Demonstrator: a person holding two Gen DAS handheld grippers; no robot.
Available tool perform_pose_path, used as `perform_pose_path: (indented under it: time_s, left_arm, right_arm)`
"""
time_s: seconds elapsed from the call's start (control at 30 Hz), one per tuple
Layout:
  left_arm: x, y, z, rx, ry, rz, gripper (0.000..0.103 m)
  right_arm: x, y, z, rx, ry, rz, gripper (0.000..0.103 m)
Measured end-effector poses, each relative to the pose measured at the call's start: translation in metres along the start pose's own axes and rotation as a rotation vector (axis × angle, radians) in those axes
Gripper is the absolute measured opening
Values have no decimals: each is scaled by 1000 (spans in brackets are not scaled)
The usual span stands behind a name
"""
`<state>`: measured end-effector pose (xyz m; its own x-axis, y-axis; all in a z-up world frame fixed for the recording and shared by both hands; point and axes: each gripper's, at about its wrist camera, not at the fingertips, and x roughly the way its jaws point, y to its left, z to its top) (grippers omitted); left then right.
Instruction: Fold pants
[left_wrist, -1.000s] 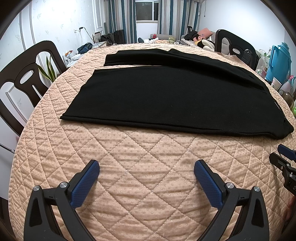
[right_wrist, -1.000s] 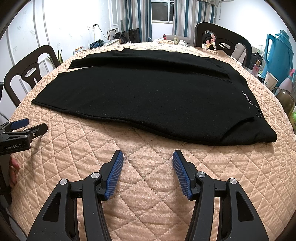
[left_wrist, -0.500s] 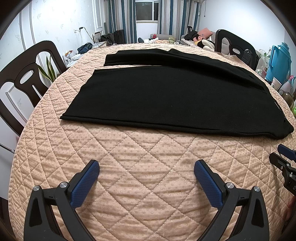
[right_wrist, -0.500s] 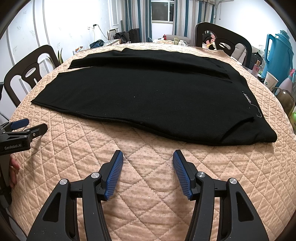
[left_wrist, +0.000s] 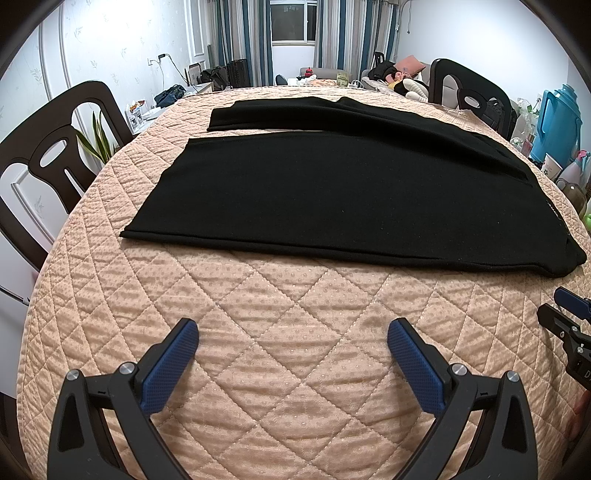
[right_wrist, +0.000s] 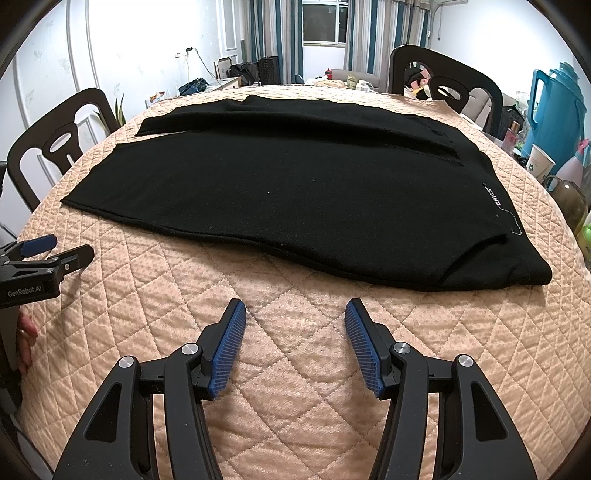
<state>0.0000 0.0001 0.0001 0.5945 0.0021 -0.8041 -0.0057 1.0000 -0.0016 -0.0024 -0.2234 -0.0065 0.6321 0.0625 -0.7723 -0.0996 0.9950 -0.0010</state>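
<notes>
Black pants (left_wrist: 332, 195) lie flat on a round table with a peach quilted cover (left_wrist: 280, 317), both legs spread toward the left and the waist at the right. They also show in the right wrist view (right_wrist: 314, 192), with a small white label near the waist. My left gripper (left_wrist: 291, 343) is open and empty, above the cover in front of the near leg's edge. My right gripper (right_wrist: 295, 325) is open and empty, in front of the pants near the waist end. Each gripper shows at the edge of the other's view.
Dark chairs stand at the left (left_wrist: 48, 162) and the far right (left_wrist: 472, 96). A blue thermos jug (right_wrist: 554, 114), a paper cup (right_wrist: 539, 166) and bottles stand beyond the table's right edge. A potted plant (left_wrist: 96, 144) stands at the left.
</notes>
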Motion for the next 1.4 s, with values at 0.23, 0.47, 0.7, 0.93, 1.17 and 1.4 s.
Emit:
perform_pose_path:
  time_s: [0.23, 0.47, 0.7, 0.93, 1.17, 1.4]
  left_arm:
    - [0, 0, 0, 0, 0, 0, 103]
    - [0, 0, 0, 0, 0, 0, 103]
    - [0, 0, 0, -1, 1, -1, 103]
    - [1, 11, 13, -50, 0, -52, 103]
    - [7, 35, 25, -175, -32, -125, 103]
    - [17, 60, 37, -327, -64, -219, 102]
  right_arm:
    - [0, 0, 0, 0, 0, 0, 57]
    - [0, 0, 1, -2, 0, -2, 57]
    - [1, 3, 3, 14, 0, 26, 57]
    - [-9, -21, 2, 42, -28, 39, 57]
    - [-11, -72, 4, 172, -36, -8, 57]
    - [-4, -136, 4, 449, -67, 83, 57]
